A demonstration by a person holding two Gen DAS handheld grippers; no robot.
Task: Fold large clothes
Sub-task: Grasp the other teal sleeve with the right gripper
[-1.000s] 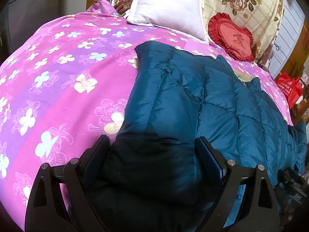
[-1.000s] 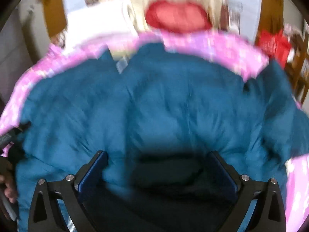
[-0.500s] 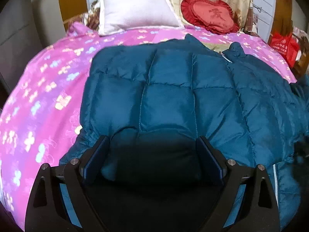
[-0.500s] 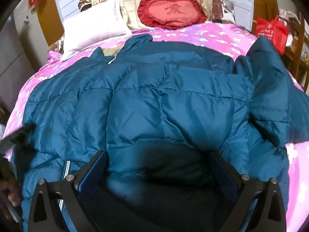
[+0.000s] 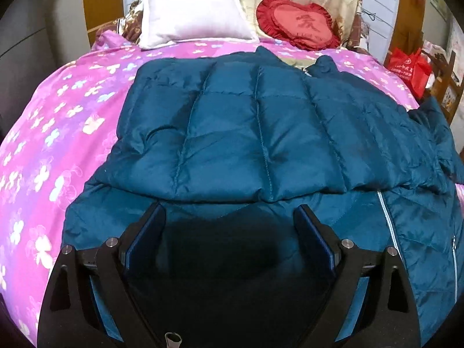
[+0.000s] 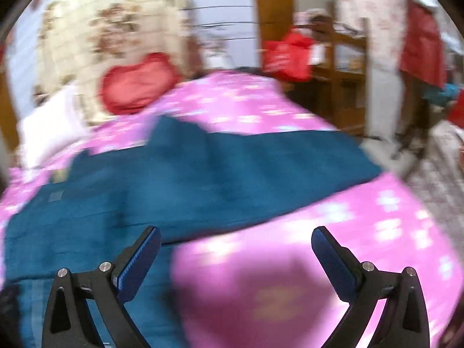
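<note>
While the pink floral bedspread [image 5: 58,133] covers the bed | teal down jacket [image 5: 232,133] lies across it, one panel folded over | left gripper [image 5: 229,220] wide, empty, above jacket | right gripper [image 6: 236,242] wide, empty, over bedspread edge

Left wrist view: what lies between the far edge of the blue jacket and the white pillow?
Only a bare strip of the pink floral bedspread separates the blue jacket from the white pillow, shown clearly in the left wrist view.
</note>
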